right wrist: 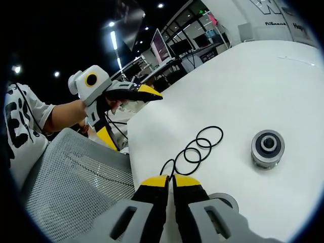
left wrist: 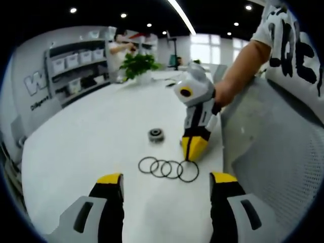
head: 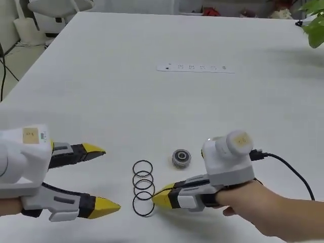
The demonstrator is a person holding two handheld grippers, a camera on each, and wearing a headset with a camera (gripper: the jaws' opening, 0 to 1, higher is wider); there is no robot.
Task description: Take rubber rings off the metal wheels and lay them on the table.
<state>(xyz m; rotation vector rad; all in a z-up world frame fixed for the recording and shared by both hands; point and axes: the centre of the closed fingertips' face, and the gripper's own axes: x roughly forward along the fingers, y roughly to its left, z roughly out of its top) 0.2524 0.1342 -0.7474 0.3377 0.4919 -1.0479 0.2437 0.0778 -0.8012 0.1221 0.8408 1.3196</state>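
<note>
Several black rubber rings (head: 143,185) lie in a row on the white table (head: 152,101), also seen in the left gripper view (left wrist: 161,168) and the right gripper view (right wrist: 202,144). A bare metal wheel (head: 181,157) (left wrist: 156,134) (right wrist: 267,147) lies flat just right of them. My right gripper (head: 157,198) (right wrist: 171,179) (left wrist: 194,148) is low at the near end of the row, its jaws shut on the edge of the nearest ring (head: 143,204) (left wrist: 188,171). My left gripper (head: 104,178) (left wrist: 167,178) (right wrist: 134,119) is open left of the rings, holding nothing.
A white power strip (head: 195,68) lies at the table's middle, far behind the work. A green plant (head: 315,25) stands at the far right corner. A grey mesh chair (right wrist: 66,177) is at the near table edge. A black cable (head: 288,167) trails from the right gripper.
</note>
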